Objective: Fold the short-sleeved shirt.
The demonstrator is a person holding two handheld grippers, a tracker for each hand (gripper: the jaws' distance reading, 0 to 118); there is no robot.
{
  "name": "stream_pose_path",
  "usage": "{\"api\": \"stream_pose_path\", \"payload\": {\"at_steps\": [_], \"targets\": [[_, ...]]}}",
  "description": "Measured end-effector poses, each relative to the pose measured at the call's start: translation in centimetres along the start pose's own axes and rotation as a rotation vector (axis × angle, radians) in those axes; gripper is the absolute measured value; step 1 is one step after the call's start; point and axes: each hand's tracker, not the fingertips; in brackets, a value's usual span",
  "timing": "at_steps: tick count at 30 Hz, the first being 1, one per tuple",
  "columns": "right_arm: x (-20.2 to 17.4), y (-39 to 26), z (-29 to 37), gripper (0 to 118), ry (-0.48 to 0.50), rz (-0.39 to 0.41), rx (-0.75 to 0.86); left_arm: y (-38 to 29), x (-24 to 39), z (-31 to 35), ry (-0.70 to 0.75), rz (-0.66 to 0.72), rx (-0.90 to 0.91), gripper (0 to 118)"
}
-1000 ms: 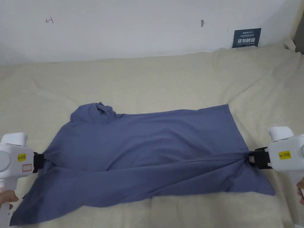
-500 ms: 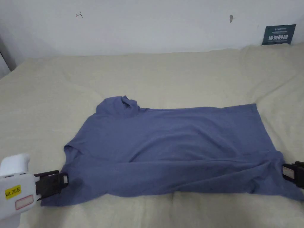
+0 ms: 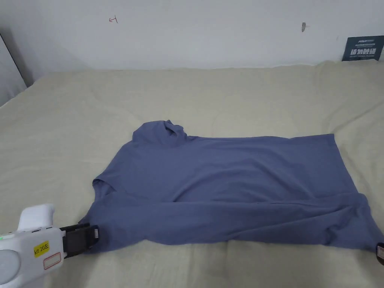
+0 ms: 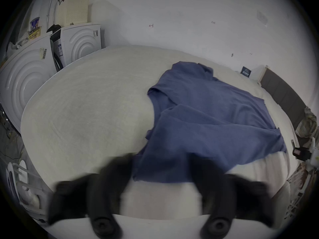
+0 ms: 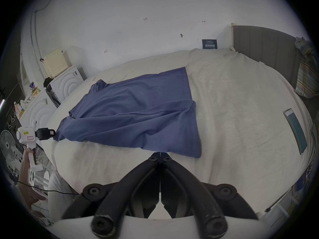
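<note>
A blue short-sleeved shirt (image 3: 232,180) lies flat on the bed, collar to the left and hem to the right, with its near long side folded over the body. My left gripper (image 3: 93,236) sits at the shirt's near left corner. In the left gripper view its jaws are blurred and stand wide apart around the shirt's edge (image 4: 207,122), so the left gripper (image 4: 163,166) is open. My right gripper (image 5: 160,154) is shut, its tips right at the shirt's (image 5: 134,113) near edge close to the hem, with no cloth seen between them. It is cut off at the right edge in the head view (image 3: 380,253).
The beige bed (image 3: 187,93) reaches the white wall, where a dark sign (image 3: 363,48) hangs. White washing machines (image 4: 81,41) stand past the bed's left end. A phone (image 5: 296,130) lies on the bed's right side by a grey headboard (image 5: 262,41).
The shirt, held taut between both grippers a second ago, has been laid down on the bed. The left gripper has opened and let go of it. The head camera has turned left.
</note>
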Motion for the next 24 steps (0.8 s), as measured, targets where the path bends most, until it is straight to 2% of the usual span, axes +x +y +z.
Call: {"api": "stream_pose_path", "payload": {"at_steps": [1,4,5,7,9,11,12,13,14,15,17,18,19,22,24], "targets": [[0.1,-0.1,0.1,0,0.001,-0.002,-0.001,0.0,-0.2,-0.4,0.001,0.012,-0.001,100],[0.4,-0.6,0.4,0,-0.002,-0.011,-0.002,-0.4,-0.3,-2.2,0.044,0.051,-0.082,100],[0.5,-0.7,0.5,0,-0.007,-0.015,-0.003,-0.7,-0.2,-2.8,0.058,0.050,-0.123,95],[1.1,-1.1,0.5,0,-0.011,-0.029,-0.012,-1.2,0.9,-2.5,0.099,-0.030,-0.066,88],[1.4,-1.2,0.3,0,-0.022,-0.042,-0.024,-0.9,2.0,-1.6,0.074,-0.055,-0.073,66],[2.2,-1.4,-0.1,0,-0.021,-0.050,-0.029,-0.6,2.7,-1.8,0.105,-0.079,-0.079,31],[2.3,-1.4,-0.4,0,-0.022,-0.056,-0.033,-0.1,2.6,-1.7,0.118,-0.084,-0.077,6],[2.3,-1.2,-0.7,0,-0.025,-0.059,-0.035,0.1,2.8,-1.7,0.032,-0.046,-0.069,6],[2.6,-1.1,-1.0,2,-0.022,-0.056,-0.033,0.3,3.3,-1.8,0.097,-0.051,-0.080,6],[2.7,-0.8,-1.3,13,-0.021,-0.053,-0.031,0.4,3.7,-1.9,0.114,-0.103,-0.102,6],[3.0,0.0,-2.1,71,-0.002,-0.056,-0.030,0.5,3.8,-1.6,0.096,-0.120,-0.077,6],[3.4,0.4,-2.7,90,0.019,-0.065,-0.037,0.8,3.7,-1.4,0.088,-0.113,-0.088,6],[3.6,1.0,-3.4,96,0.034,-0.068,-0.044,1.0,3.4,-1.1,0.073,-0.102,-0.086,6],[3.9,2.3,-5.6,96,0.042,-0.072,-0.046,2.0,2.1,-0.1,-0.001,-0.015,-0.060,6],[3.7,3.2,-6.8,96,-0.054,-0.077,-0.100,2.2,0.9,-0.3,-0.004,-0.025,-0.061,6]]}}
